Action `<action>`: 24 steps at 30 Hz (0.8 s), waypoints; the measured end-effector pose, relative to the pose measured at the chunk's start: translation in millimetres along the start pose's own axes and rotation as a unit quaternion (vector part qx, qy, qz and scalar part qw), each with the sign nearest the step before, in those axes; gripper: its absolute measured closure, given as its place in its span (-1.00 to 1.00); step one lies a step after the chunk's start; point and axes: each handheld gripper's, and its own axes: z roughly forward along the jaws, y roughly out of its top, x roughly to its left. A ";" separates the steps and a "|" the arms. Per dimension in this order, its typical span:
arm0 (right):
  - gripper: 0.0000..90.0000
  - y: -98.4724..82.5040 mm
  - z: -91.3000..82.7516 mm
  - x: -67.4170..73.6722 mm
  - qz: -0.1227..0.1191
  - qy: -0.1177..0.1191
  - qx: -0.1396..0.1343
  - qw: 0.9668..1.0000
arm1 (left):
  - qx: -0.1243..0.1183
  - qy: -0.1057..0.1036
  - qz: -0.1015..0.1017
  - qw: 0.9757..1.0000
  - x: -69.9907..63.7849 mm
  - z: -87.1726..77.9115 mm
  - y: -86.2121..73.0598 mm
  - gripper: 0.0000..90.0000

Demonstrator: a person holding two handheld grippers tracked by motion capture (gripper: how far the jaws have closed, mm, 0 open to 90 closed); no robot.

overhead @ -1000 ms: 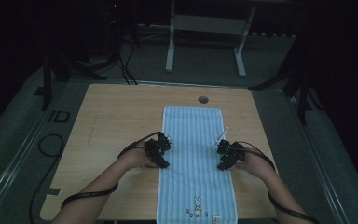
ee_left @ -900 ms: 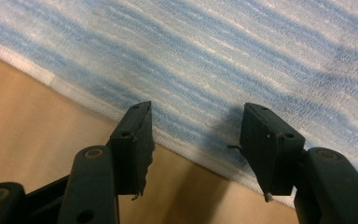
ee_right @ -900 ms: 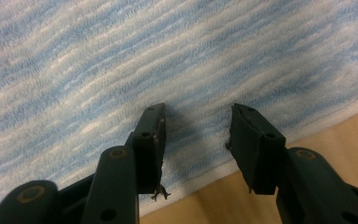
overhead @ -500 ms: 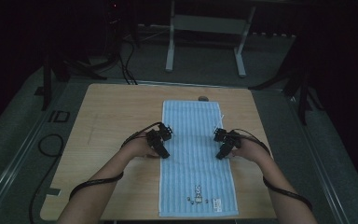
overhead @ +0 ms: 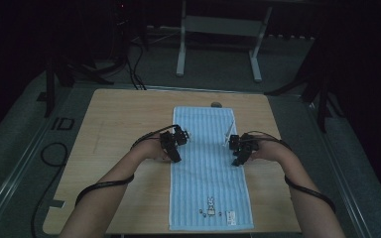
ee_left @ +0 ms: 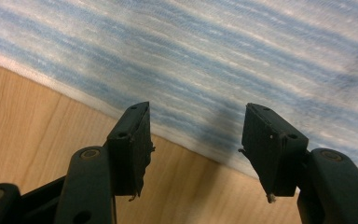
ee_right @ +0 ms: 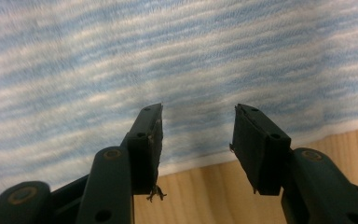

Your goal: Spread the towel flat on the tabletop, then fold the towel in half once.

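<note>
- My left gripper (overhead: 174,145) sits at the left long edge of the towel (overhead: 208,183), about midway along its length.
- Left jaws: apart, nothing between them. In the left gripper view, my left gripper (ee_left: 196,122) points across the towel's white hem, with bare wood under the jaw bases and striped cloth (ee_left: 242,56) beyond the tips.
- My right gripper (overhead: 239,148) sits at the right long edge of the towel, roughly level with the left one.
- Right jaws: apart, nothing between them. In the right gripper view, my right gripper (ee_right: 198,122) points over the hem onto the blue-and-white stripes (ee_right: 168,56).
- The towel lies flat, lengthwise down the middle of the wooden table (overhead: 119,124), its near end at the table's near edge.
- A small printed figure (overhead: 211,202) and a label (overhead: 231,215) sit close to the towel's near end.
- A thin white stick (overhead: 228,130) stands tilted just beyond my right gripper.
- A small dark round spot (overhead: 216,104) sits on the table just past the towel's far end.
</note>
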 end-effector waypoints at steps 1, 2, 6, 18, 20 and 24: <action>0.16 1.1 1.3 -2.0 -0.006 -0.004 0.003 1.000 | 0.001 -0.003 0.002 1.000 1.8 0.9 1.3 -0.06; 0.16 1.1 1.3 -2.0 -0.006 -0.004 0.003 1.000 | 0.001 -0.003 0.002 1.000 1.8 0.9 1.3 -0.06; 0.16 4.5 6.2 -12.1 -0.021 -0.012 0.019 1.000 | -0.003 -0.002 0.006 1.000 12.0 2.2 3.0 -0.06; 0.38 5.4 17.2 -21.3 -0.030 -0.009 0.041 0.999 | 0.017 -0.020 -0.004 1.000 23.1 15.9 7.4 0.00; 0.50 4.4 16.9 -20.5 -0.032 -0.005 0.037 0.999 | 0.016 -0.025 -0.004 1.000 21.9 15.3 7.0 0.11; 0.82 3.7 16.7 -17.2 -0.037 0.001 0.031 0.999 | 0.014 -0.027 0.016 0.999 16.1 13.9 7.4 0.51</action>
